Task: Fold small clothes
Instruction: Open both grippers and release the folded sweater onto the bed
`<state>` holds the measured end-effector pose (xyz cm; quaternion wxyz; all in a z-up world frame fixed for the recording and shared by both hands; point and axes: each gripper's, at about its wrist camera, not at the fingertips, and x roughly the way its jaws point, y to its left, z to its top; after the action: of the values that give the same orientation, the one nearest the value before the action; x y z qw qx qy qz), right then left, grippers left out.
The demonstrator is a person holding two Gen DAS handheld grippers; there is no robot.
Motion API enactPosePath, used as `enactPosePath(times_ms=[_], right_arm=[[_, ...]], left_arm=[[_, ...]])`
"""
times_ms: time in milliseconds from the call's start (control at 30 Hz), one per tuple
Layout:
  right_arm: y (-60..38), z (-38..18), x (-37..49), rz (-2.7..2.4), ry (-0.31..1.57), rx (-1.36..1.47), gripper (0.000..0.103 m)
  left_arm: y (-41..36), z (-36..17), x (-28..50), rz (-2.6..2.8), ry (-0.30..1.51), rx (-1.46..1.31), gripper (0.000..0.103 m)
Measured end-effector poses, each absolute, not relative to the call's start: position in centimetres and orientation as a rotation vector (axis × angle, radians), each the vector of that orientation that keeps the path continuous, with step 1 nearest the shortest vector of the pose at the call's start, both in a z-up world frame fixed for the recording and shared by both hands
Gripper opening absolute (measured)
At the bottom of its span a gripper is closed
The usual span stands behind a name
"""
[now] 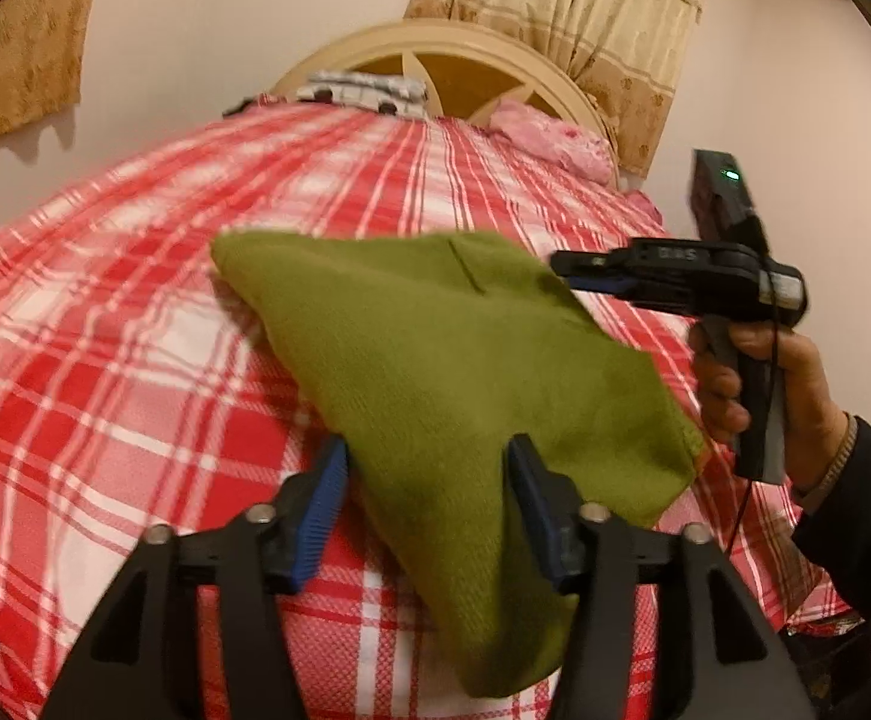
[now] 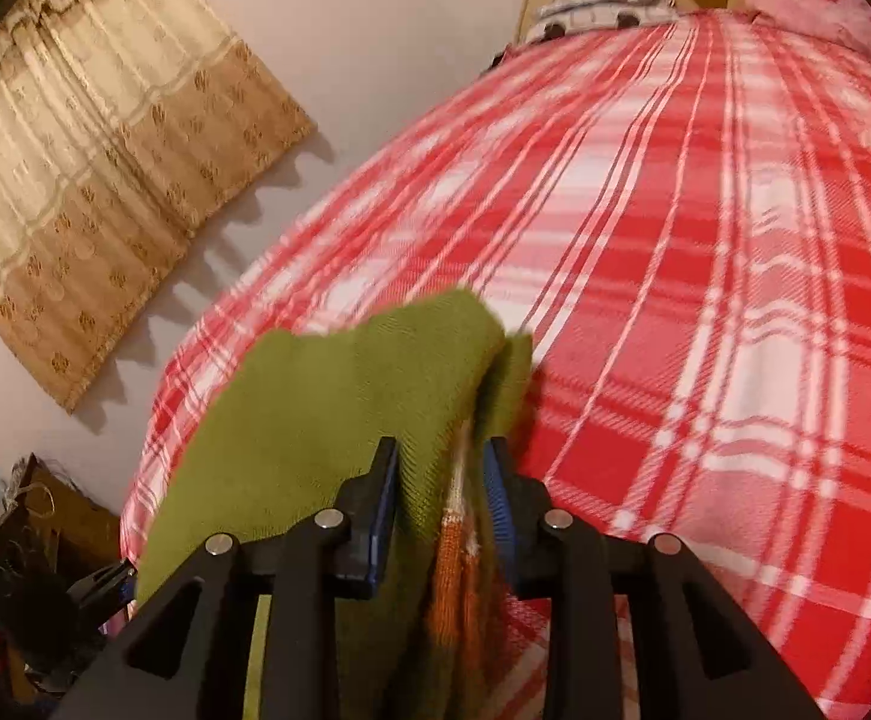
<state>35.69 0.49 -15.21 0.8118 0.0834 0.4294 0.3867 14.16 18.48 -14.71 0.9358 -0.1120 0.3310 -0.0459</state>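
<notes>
A small olive-green knit garment (image 1: 435, 348) is held up above the red plaid bed (image 1: 135, 312), stretched between my two grippers. In the left wrist view my left gripper (image 1: 426, 474) has its blue-padded jaws wide apart, with the cloth draped between them and over the right finger. My right gripper (image 1: 579, 273) holds the garment's far corner at the right. In the right wrist view my right gripper (image 2: 442, 480) is shut on the green garment (image 2: 327, 420), and an orange and white inner part (image 2: 456, 564) hangs between the jaws.
The plaid bedspread (image 2: 705, 300) covers the whole bed. A grey-white folded cloth (image 1: 363, 93) and a pink pillow (image 1: 549, 132) lie by the cream headboard (image 1: 435, 42). Beige curtains (image 2: 93, 180) hang on the wall. Clutter (image 2: 27, 558) sits on the floor beside the bed.
</notes>
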Motion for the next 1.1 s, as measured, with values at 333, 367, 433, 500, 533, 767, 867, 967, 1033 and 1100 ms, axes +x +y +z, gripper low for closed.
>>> enactPosePath(times_ms=[333,367,433,500,533,767,867,967,1033,1100], right_arm=[[2.3,-13.0,29.2,1.020,0.891,0.030,0.030],[2.7,-14.0,28.8,0.997,0.915,-0.001,0.030],[3.0,-15.9,29.0,0.913,0.970,-0.060,0.030],[2.3,-16.8,29.4,0.915,0.982,-0.013,0.030],[2.0,-17.0,29.8,0.922,0.993,0.022,0.030],[2.4,-17.1,28.8,0.878,0.935,-0.026,0.031],[2.0,-16.1,27.6,0.819,0.908,-0.022,0.031],[0.7,-14.6,26.1,0.763,0.880,0.041,0.064],[-0.5,-13.6,24.9,0.741,0.845,0.087,0.070],[-1.1,-12.8,23.9,0.708,0.822,0.086,0.070]], left_arm=[[20.5,-15.7,17.6,0.097,0.700,-0.205,0.087],[20.8,-16.1,17.9,0.109,0.719,-0.218,0.093],[21.2,-16.9,18.1,0.106,0.748,-0.238,0.095],[21.2,-17.6,18.2,0.118,0.761,-0.238,0.099],[21.3,-17.9,18.1,0.118,0.756,-0.241,0.101],[21.2,-17.5,17.0,0.139,0.727,-0.260,0.103],[20.4,-16.1,15.2,0.145,0.698,-0.227,0.103],[19.6,-14.9,13.5,0.154,0.668,-0.181,0.103],[19.2,-14.3,12.8,0.155,0.656,-0.171,0.103],[18.9,-13.6,12.3,0.152,0.637,-0.174,0.103]])
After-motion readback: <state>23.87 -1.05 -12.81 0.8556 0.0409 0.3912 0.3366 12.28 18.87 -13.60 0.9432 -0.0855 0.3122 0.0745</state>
